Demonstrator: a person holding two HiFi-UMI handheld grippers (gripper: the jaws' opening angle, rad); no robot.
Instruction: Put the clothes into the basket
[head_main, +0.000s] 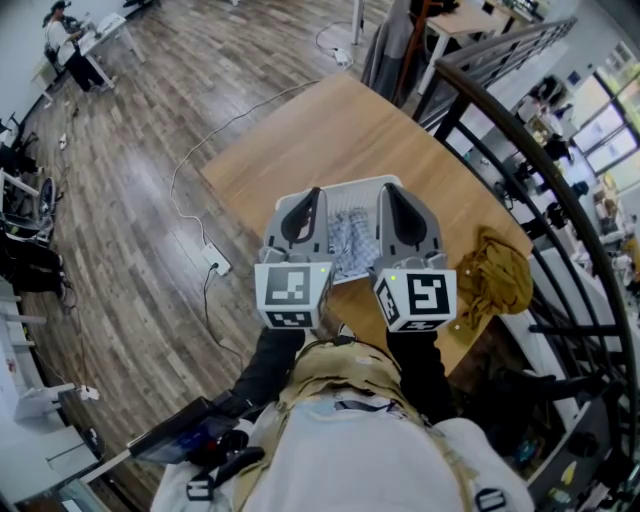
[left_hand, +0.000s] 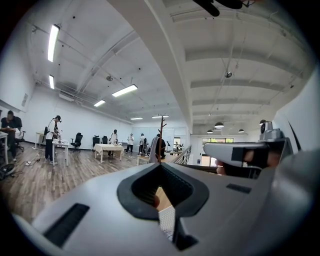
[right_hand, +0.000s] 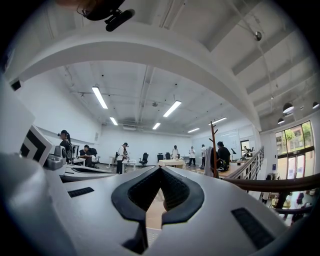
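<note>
Patterned cloth: we see a blue-and-white patterned cloth (head_main: 348, 240) lying inside the white basket (head_main: 350, 184). In the head view it shows in the gap between our two grippers, at about 5 o'clock from the left tips and 7 o'clock from the right tips.
Mustard garment: a crumpled mustard-brown garment (head_main: 495, 282) lies on the wooden table (head_main: 330, 130) outside the basket. It is at about 4 o'clock from the right gripper and well apart from both grippers.
Basket: it stands on the table at the edge nearest us, and both grippers are above it.
Left gripper: we hold the left gripper (head_main: 316, 192) level over the basket's left side. In the left gripper view its jaws meet at the tips with nothing between them, and table wood and basket mesh show through the gap behind.
Right gripper: we hold the right gripper (head_main: 383, 190) level over the basket's right side. Its jaws are pressed together and empty, touching no cloth.
</note>
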